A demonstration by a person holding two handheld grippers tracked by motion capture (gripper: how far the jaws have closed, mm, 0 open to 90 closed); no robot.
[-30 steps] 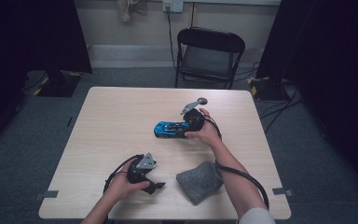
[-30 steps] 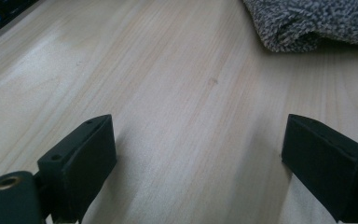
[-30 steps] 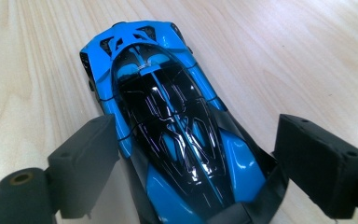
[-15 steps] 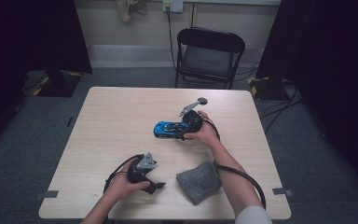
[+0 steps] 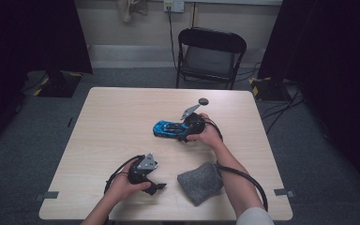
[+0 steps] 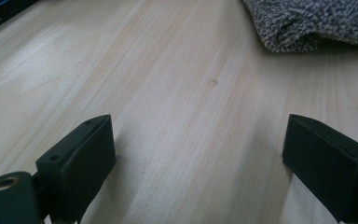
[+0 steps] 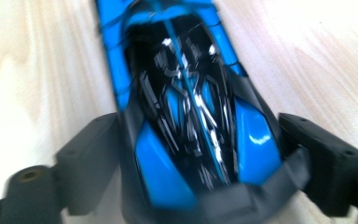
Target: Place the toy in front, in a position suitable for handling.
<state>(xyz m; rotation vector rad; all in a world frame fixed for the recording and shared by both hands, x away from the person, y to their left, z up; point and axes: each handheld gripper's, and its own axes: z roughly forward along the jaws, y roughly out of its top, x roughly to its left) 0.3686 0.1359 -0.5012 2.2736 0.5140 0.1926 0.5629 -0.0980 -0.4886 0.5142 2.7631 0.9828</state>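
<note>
Nothing has shifted but the right gripper's (image 7: 186,186) jaws, just closing about the car's (image 7: 191,107) tail; pads at its flanks, grip unsure. Car lies mid-table (image 5: 122,117), its length running on from them. Left gripper (image 6: 200,154) rests agape, empty, near the cloth (image 6: 307,23).

The table (image 5: 122,122) carries one blue toy car (image 5: 169,128) and one grey cloth (image 5: 200,182), a single item of each kind. Two grippers are in play, the left gripper (image 5: 158,187) and the right gripper (image 5: 183,133), each with two black jaws, and two hands hold them, one apiece. Beyond the one table stands one black folding chair (image 5: 211,54).
</note>
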